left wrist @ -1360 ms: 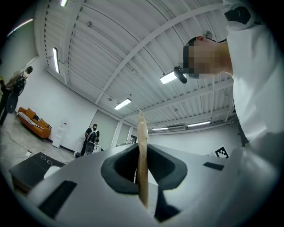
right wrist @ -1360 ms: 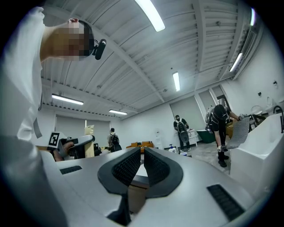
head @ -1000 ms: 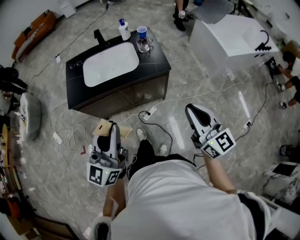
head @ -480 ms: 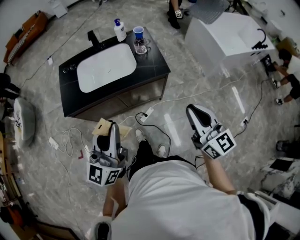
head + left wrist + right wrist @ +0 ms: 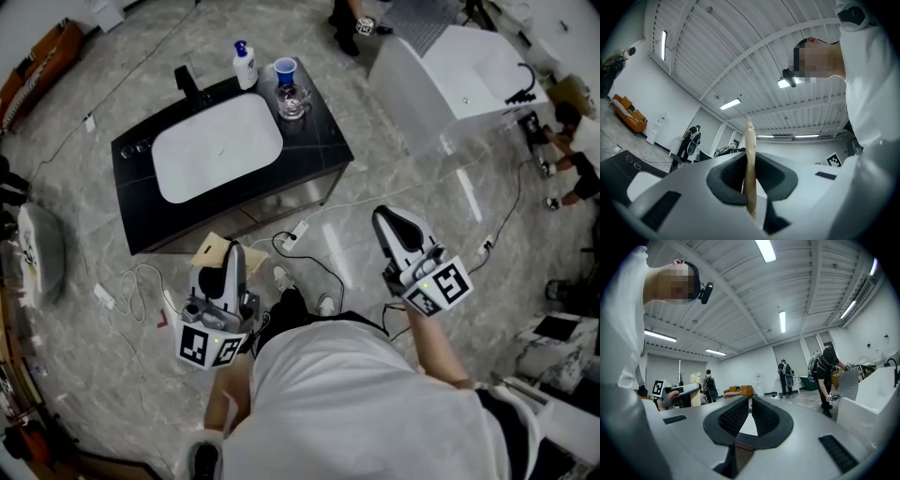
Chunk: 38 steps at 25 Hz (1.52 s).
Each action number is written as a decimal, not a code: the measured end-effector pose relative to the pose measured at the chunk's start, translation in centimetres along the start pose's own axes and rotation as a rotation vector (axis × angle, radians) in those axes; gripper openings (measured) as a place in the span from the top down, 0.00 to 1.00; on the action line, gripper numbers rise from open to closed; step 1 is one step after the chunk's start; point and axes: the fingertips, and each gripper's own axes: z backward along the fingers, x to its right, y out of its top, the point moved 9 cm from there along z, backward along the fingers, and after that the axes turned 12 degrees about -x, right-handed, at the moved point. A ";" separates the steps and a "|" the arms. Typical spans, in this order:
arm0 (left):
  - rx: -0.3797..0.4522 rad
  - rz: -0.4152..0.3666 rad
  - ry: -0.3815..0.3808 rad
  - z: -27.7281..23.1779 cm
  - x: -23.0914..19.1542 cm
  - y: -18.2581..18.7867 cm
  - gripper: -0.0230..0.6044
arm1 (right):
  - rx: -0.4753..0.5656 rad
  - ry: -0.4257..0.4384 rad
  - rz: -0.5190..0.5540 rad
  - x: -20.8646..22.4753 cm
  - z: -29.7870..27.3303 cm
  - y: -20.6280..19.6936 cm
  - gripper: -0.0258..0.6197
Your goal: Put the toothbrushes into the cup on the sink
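Observation:
A black vanity with a white basin stands on the floor ahead of me. At its far right corner are a blue cup and a clear glass mug. I make out no toothbrush on the vanity. My left gripper is held low at the left, well short of the vanity. It is shut on a thin tan card-like piece that stands edge-on between the pads and sticks out past the tips. My right gripper hangs at the right, shut with nothing in it.
A soap bottle and a black faucet stand behind the basin. A white tub unit is at the far right. Cables and a power strip lie on the floor between me and the vanity. People stand at the right edge.
The vanity has come nearer and lower in the head view. Both grippers keep the same hold and pose; the left one sits slightly higher and more to the right.

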 end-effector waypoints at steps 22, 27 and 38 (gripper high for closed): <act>0.035 0.133 -0.161 -4.7 -11.2 0.3 0.90 | -0.002 -0.142 0.059 -1.3 -8.4 5.5 0.88; 0.057 0.145 -0.170 -5.3 -11.4 0.7 0.90 | 0.028 -0.115 0.076 -0.8 -10.0 6.6 0.88; 0.078 0.099 -0.100 -9.1 -10.7 1.5 0.90 | 0.067 -0.015 0.082 4.5 -13.0 8.2 0.88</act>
